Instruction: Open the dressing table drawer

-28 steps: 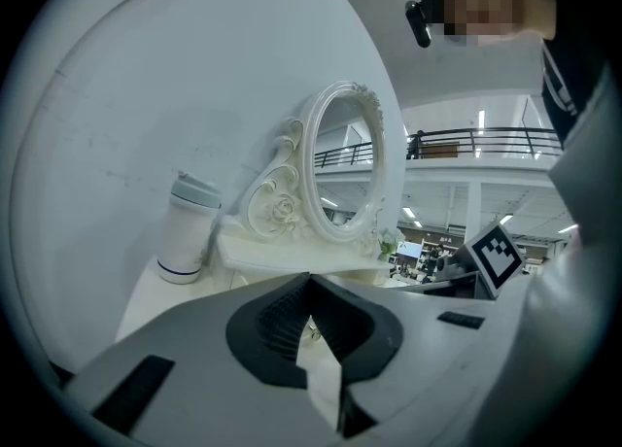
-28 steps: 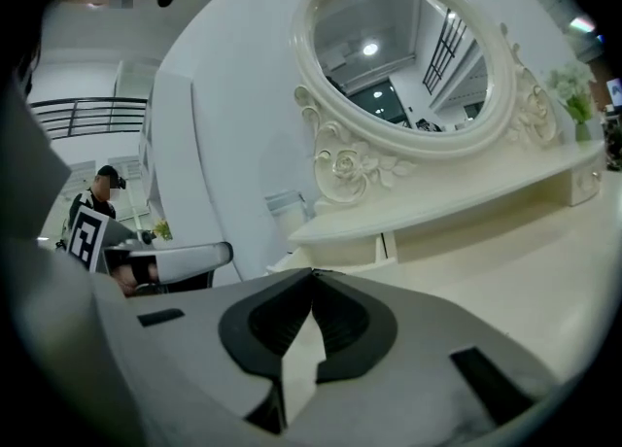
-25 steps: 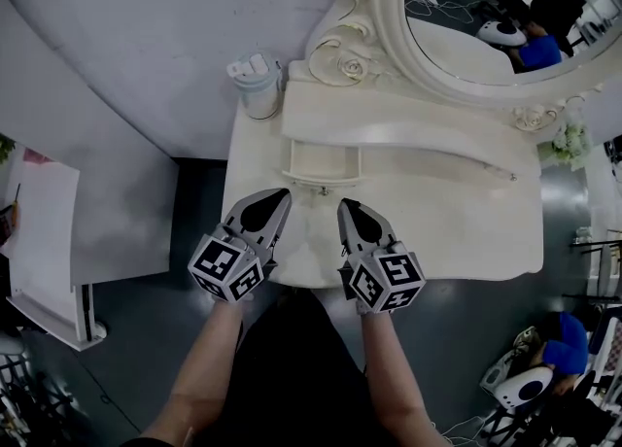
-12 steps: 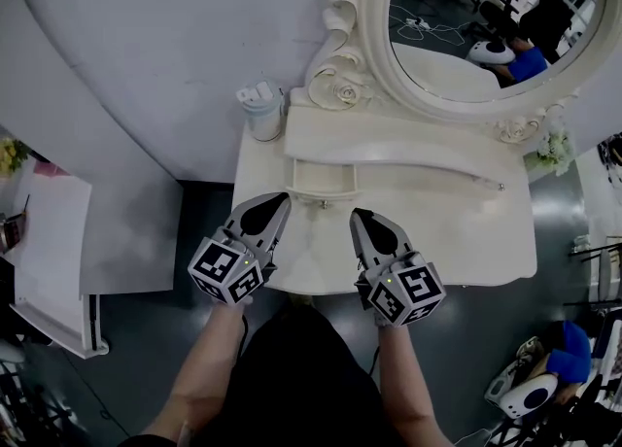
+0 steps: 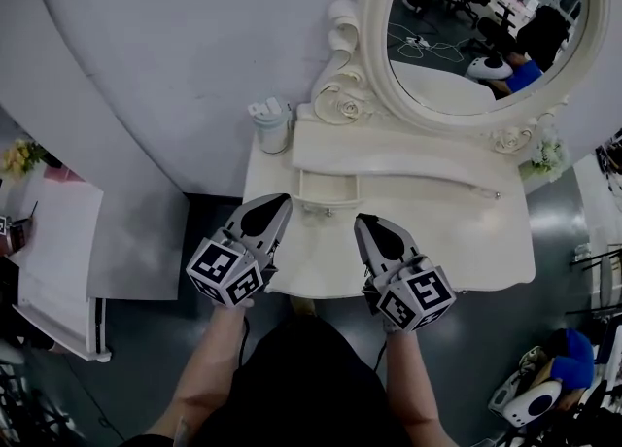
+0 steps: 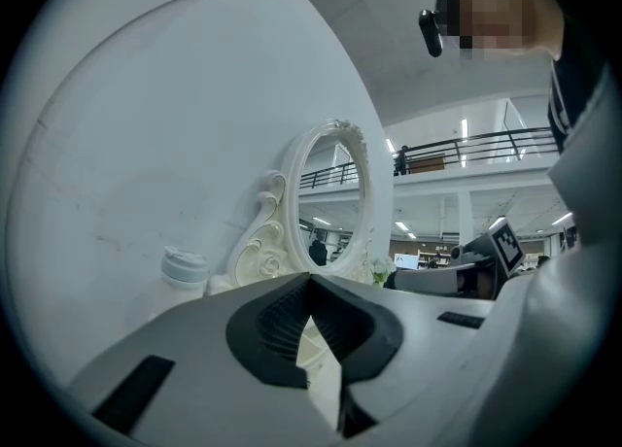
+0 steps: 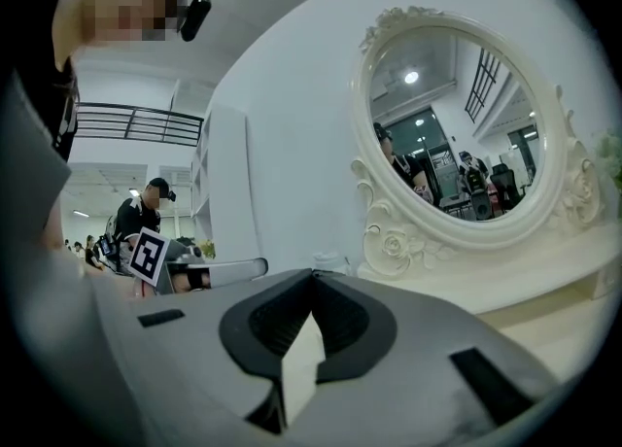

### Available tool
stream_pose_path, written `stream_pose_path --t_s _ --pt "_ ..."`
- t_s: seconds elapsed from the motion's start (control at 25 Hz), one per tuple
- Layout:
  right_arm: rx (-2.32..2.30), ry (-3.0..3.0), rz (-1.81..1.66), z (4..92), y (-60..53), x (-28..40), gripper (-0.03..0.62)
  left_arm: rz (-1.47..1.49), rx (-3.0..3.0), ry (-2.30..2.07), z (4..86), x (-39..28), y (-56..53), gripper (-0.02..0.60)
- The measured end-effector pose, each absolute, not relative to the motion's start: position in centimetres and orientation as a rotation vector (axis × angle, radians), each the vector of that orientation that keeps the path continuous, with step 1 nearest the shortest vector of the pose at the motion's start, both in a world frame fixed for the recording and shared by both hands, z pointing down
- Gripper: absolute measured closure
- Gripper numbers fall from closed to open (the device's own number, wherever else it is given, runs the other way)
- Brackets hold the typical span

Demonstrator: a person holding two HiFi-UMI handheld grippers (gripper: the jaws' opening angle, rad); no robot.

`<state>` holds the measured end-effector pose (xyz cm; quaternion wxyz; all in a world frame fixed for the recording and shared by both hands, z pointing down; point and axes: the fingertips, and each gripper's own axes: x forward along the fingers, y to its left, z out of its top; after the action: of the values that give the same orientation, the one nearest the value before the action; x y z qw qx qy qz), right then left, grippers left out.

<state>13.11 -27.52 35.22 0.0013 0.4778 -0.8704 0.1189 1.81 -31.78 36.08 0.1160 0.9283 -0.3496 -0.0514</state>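
Two closed, empty tools: left hand-held gripper (image 5: 282, 200) and right hand-held gripper (image 5: 367, 223), pads pressed together on nothing, held over the near edge of the worktop (image 5: 466, 241), just short of the dressing table drawer (image 5: 328, 188). Drawer small, set under the left end of the raised shelf (image 5: 408, 154), below the mirror (image 5: 466, 37). Seems to jut a little past the shelf front, yet cannot tell whether already partly drawn. Likely trouble: reaching in with jaws shut and merely nudging the front; pinching off-centre on so small a front and slipping; tugging askew and jamming it; pulling too far and dropping it out. Also some risk of clipping the bottle (image 5: 272, 126) at the back left corner with the left tool.
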Motion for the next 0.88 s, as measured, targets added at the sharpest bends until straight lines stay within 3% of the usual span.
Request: stream_pose_path --t_s 0.88 --pt "1.501 -2.788 0.349 33.2 -26.5 12.6 0.591 -0.189 2.734 -1.013 34.1 2.3 -30.7 0.568"
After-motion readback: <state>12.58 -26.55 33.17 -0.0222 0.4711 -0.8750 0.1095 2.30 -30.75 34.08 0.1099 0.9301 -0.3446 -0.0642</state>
